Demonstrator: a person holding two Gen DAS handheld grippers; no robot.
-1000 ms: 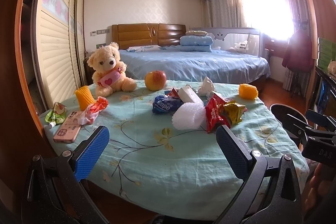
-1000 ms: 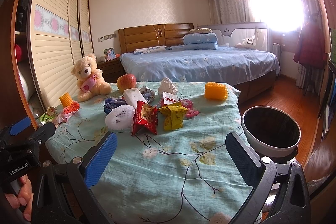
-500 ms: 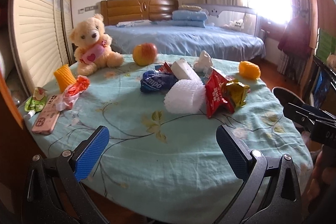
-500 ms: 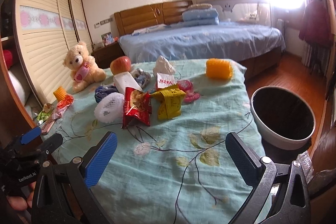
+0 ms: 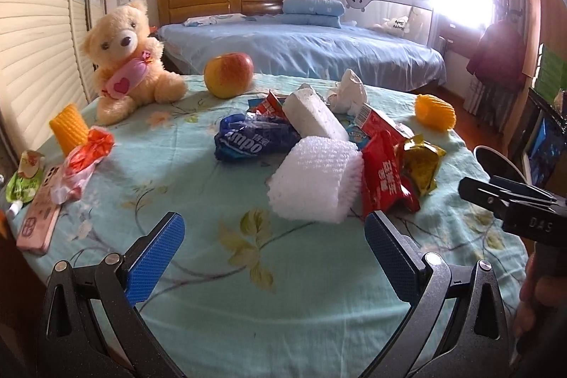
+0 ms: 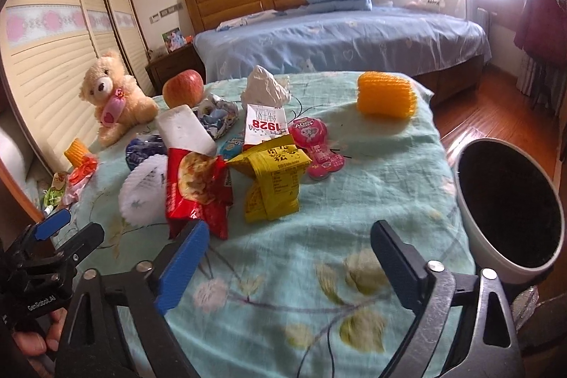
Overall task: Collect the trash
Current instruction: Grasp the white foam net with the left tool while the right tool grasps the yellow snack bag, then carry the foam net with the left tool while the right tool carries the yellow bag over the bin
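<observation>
**Both grippers over the table, trash heaped mid-cloth**

Where the pale green floral tablecloth (image 6: 372, 165) covers the table, wrappers lie piled near its middle, and a white bin (image 6: 471, 229) with a dark inside stands just beside the table's right edge. Behind the pile sit a teddy bear (image 5: 124, 59) and an apple (image 5: 228, 75), well apart from the grippers. Within the heap a white foam net (image 5: 315, 179) touches a red snack bag (image 6: 195, 190), and a yellow wrapper (image 6: 273, 186) lies just beside that bag. The left gripper (image 5: 274, 257) hangs above bare cloth in front of the foam net, jaws spread wide with nothing between them. The right gripper (image 6: 288, 266) has just been narrowing its jaws, yet they stand released and empty, its left pad near the red bag's lower edge
</observation>
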